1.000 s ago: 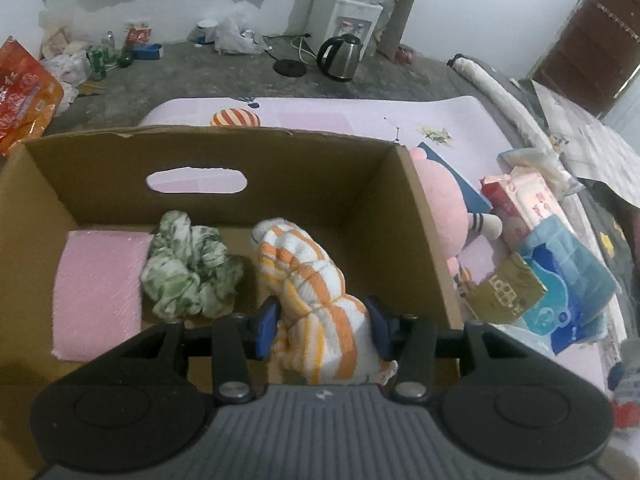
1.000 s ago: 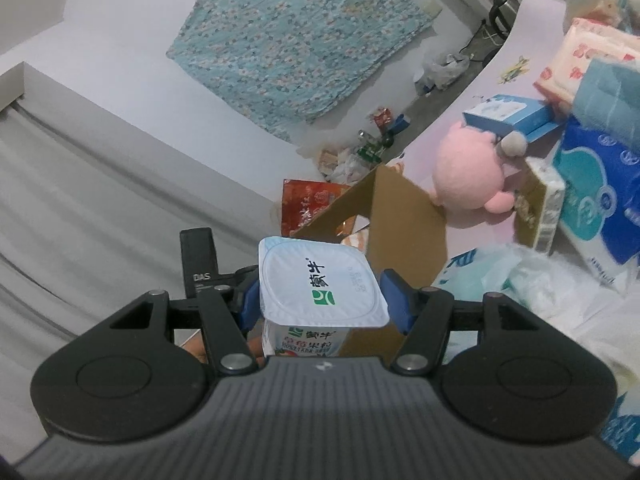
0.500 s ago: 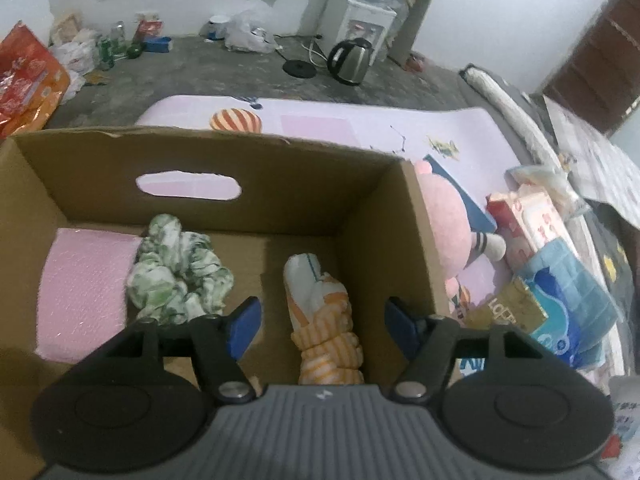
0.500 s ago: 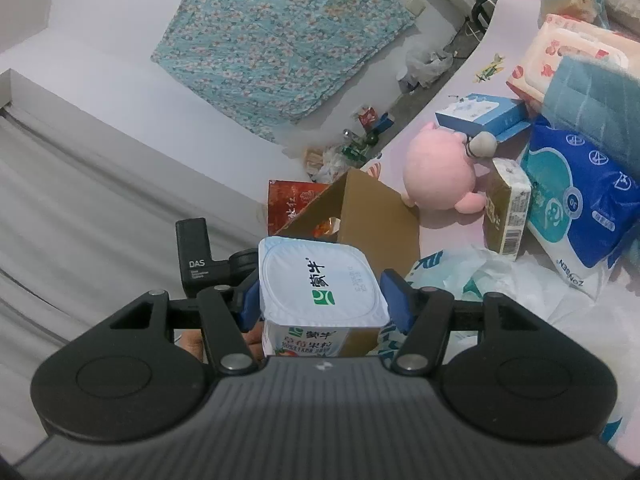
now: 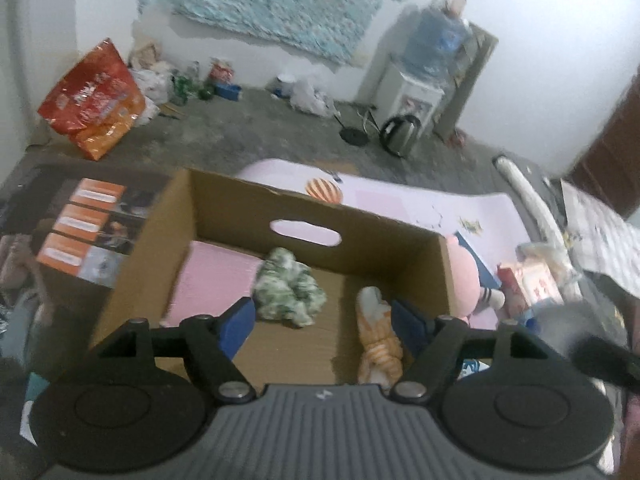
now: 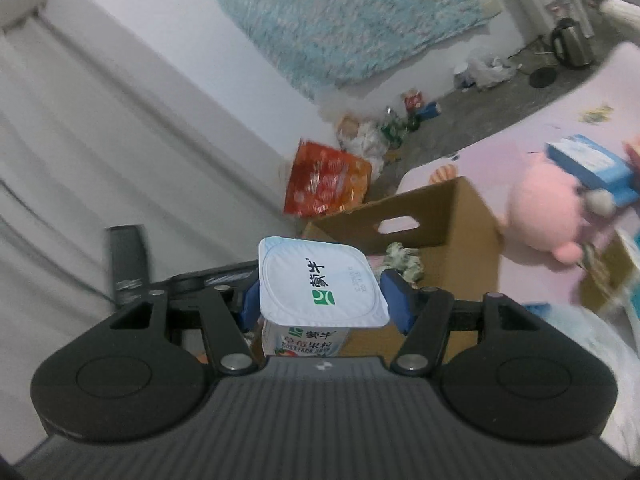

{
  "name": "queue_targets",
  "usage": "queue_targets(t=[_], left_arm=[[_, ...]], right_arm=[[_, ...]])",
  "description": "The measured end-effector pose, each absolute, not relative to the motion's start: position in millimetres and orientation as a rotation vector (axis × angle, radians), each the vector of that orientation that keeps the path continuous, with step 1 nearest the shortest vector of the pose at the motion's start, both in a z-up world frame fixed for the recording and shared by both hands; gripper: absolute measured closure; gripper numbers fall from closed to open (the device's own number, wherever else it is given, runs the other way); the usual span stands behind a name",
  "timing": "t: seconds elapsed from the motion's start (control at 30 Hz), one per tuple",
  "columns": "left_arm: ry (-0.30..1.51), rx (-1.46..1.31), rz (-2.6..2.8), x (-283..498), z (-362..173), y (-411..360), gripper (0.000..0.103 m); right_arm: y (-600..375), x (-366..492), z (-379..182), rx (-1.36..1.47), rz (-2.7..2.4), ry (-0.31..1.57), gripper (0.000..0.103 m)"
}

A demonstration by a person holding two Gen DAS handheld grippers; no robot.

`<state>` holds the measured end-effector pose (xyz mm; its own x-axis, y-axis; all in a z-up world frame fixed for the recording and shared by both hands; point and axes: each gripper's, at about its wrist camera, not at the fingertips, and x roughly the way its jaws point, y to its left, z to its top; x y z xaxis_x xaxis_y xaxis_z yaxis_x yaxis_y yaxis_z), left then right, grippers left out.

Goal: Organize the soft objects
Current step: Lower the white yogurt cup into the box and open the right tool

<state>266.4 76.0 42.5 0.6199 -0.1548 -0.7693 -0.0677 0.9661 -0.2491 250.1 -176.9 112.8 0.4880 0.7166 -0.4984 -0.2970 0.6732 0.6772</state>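
Done: pink pad [image 5: 208, 280], green cloth [image 5: 290, 292], striped cloth [image 5: 378, 336] lay in box [image 5: 400, 248].
Left: pink plush [image 6: 546, 216] outside.
Left tongs [image 5: 324, 318]: released, empty.
Right tongs [image 6: 322, 300]: grasping yogurt cup [image 6: 320, 284].

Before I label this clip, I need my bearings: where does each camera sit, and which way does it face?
Left wrist: on the open left gripper, looking down into the cardboard box at the green cloth and striped cloth.
Right wrist: on the right gripper, shut on a yogurt cup, facing the wall beyond.
Shared: box, pink plush toy, kettle.
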Motion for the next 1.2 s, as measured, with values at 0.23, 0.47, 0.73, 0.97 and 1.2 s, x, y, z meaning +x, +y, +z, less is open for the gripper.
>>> queue_targets(t=[0.23, 0.47, 0.73, 0.97, 1.2], left_arm=[[0.864, -0.305, -0.012, 241.9, 49.2, 115.8, 0.026], [0.851, -0.336, 0.006, 233.4, 45.9, 141.0, 0.026], [0.863, -0.363, 0.010, 231.7, 36.8, 153.3, 0.026], [0.865, -0.365, 0.005, 231.1, 35.7, 154.6, 0.026], [0.873, -0.362, 0.001, 232.2, 32.6, 152.1, 0.026]], right_arm=[[-93.6, 301.1, 90.4, 0.342, 0.586, 1.034, 0.043], [-33.4, 331.0, 47.9, 0.058, 0.499, 1.164, 0.043], [-2.1, 354.4, 4.3, -0.208, 0.391, 1.199, 0.043], [1.4, 372.2, -5.1, -0.273, 0.338, 1.130, 0.043], [2.6, 375.4, -7.4, -0.329, 0.347, 1.023, 0.043]])
